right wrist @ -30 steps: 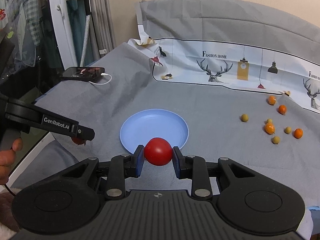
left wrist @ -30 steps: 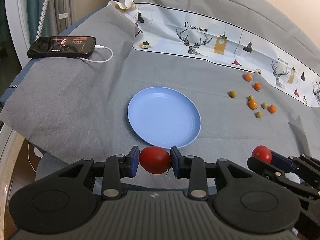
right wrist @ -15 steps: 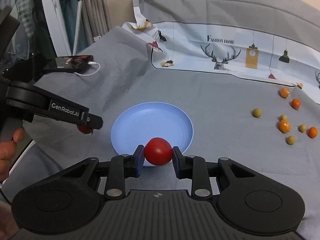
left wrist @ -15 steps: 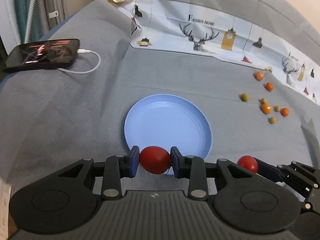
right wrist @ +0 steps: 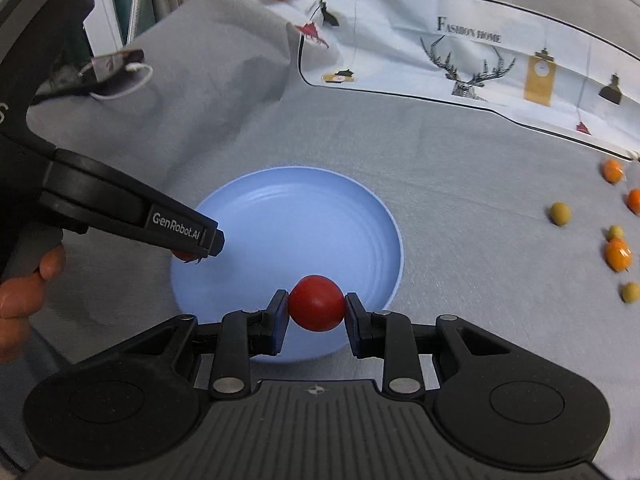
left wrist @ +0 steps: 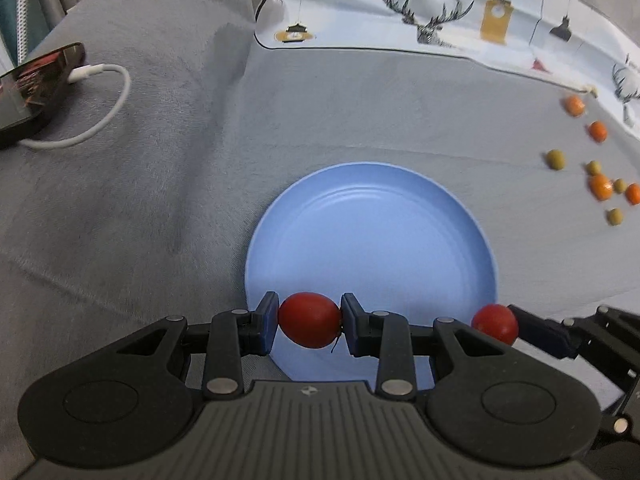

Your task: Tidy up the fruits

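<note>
A: What is each gripper carrying?

B: The left gripper pinches an egg-shaped red tomato, its long axis running from pad to pad. The right gripper pinches a rounder red tomato. Both hang over the near rim of the round pale-blue plastic plate, which lies on the grey cloth-covered bench.

A: Which way is the drop?

B: Ahead and down for both; the plate's floor is bare, with nothing in the way. In the right wrist view the left gripper hangs over the plate's left edge, the right one over its near edge, just beside each other. I'd judge the main risk is the two bumping, or the tomatoes rolling once released.

A: Anything else around?

B: A scatter of small orange and olive-green fruits lies toward the bench's right edge, well apart from the plate. A black phone with a white charging cable sits at the far left edge, and a white printed sheet with deer heads runs along the back.
</note>
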